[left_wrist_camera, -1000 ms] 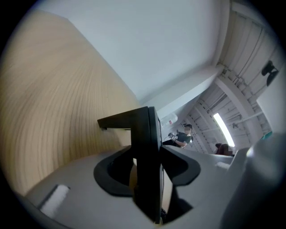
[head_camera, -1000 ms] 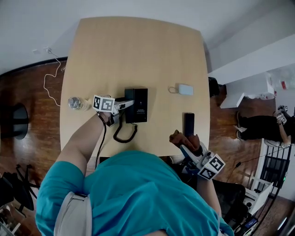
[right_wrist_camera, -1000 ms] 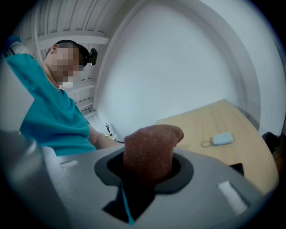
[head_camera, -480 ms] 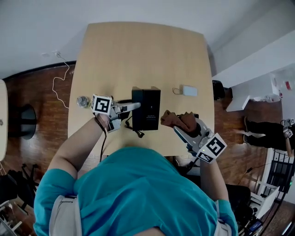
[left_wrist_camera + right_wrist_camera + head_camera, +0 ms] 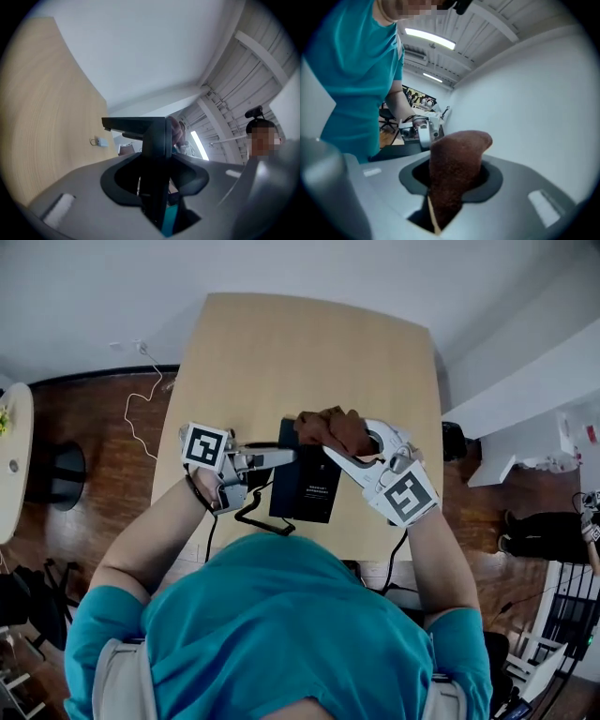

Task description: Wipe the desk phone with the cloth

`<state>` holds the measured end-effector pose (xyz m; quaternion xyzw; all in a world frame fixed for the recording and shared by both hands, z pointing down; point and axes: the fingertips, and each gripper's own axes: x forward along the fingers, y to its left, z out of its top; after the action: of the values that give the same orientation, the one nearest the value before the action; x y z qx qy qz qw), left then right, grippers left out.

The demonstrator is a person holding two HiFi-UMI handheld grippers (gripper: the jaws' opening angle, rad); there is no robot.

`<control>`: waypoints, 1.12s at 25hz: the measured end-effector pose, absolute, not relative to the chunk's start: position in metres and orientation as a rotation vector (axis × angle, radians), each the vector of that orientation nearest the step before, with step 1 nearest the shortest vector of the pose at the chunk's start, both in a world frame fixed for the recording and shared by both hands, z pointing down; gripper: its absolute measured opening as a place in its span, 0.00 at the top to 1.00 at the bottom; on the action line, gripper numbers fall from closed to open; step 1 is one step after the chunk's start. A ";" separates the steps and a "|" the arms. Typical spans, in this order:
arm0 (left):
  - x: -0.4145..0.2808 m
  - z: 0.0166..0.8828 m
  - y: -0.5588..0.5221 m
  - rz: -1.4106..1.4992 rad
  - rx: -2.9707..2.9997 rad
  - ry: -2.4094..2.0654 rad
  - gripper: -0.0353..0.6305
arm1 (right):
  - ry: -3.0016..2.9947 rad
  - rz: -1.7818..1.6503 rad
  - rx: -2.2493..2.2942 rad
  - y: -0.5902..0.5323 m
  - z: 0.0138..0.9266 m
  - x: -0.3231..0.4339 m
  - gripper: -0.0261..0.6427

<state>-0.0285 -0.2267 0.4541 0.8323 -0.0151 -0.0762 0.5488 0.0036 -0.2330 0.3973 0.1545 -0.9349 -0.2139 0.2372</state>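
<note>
Holding the desk phone (image 5: 312,486) by its left edge, my left gripper (image 5: 279,458) reaches in from the left side of the table (image 5: 281,352). In the left gripper view a black slab of the phone stands upright between the two jaws and fills the gap, so I note that claw as pinching the phone. I cannot tell from that view whether the clamped part is the body or the handset. The phone sits near the table's front edge, roughly midway across, with its long side running away from me. Its coiled cord (image 5: 264,518) loops on the tabletop just beside the front-left corner. My right gripper (image 5: 337,450) comes in from the right, angled toward the far end of the phone. Its jaws are pressed onto the brown cloth (image 5: 328,427): in the right gripper view the cloth rises out of the gap as a thick folded wad. From the head view the wad lies over the phone's far edge, bunched ahead of the jaw tips. It looks to be against the black casing there, but I cannot confirm contact. The two grippers are near each other, one on each side of the phone, not touching. A small white item (image 5: 100,141) lies farther off on the tabletop in the left gripper view. A thin white cable (image 5: 141,399) trails on the wooden floor (image 5: 84,418) left of the table.
</note>
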 end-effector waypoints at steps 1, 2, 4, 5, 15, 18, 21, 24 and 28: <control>-0.030 0.452 -0.227 -0.186 1.971 -0.045 0.68 | -2.547 -0.602 0.404 -0.227 0.399 0.002 0.76; -0.031 0.450 -0.226 -0.193 1.968 -0.053 0.68 | -2.538 -0.610 0.382 -0.219 0.402 0.000 0.76; -0.035 0.445 -0.226 -0.227 1.955 -0.066 0.67 | -2.538 -0.619 0.329 -0.196 0.411 -0.004 0.76; -0.036 0.443 -0.226 -0.252 1.946 -0.070 0.67 | -2.544 -0.618 0.303 -0.184 0.417 -0.005 0.76; -0.052 0.416 -0.253 -0.389 1.965 -0.108 0.66 | -2.529 -0.509 0.030 -0.102 0.467 0.003 0.76; -0.053 0.415 -0.256 -0.404 1.951 -0.100 0.67 | -2.658 -0.504 0.065 -0.114 0.426 0.006 0.76; -0.048 0.416 -0.247 -0.373 1.967 -0.078 0.67 | -2.740 -0.585 0.323 -0.173 0.373 0.017 0.76; -0.042 0.418 -0.241 -0.355 1.971 -0.052 0.67 | -2.691 -0.631 0.540 -0.228 0.354 0.023 0.76; -0.040 0.418 -0.239 -0.367 1.953 -0.061 0.67 | -2.565 -0.634 0.470 -0.224 0.383 0.028 0.76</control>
<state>-0.0398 -0.2393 0.4180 0.8233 -0.0258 -0.1547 0.5455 0.0277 -0.2239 0.3828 0.1704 -0.9308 -0.2302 0.2271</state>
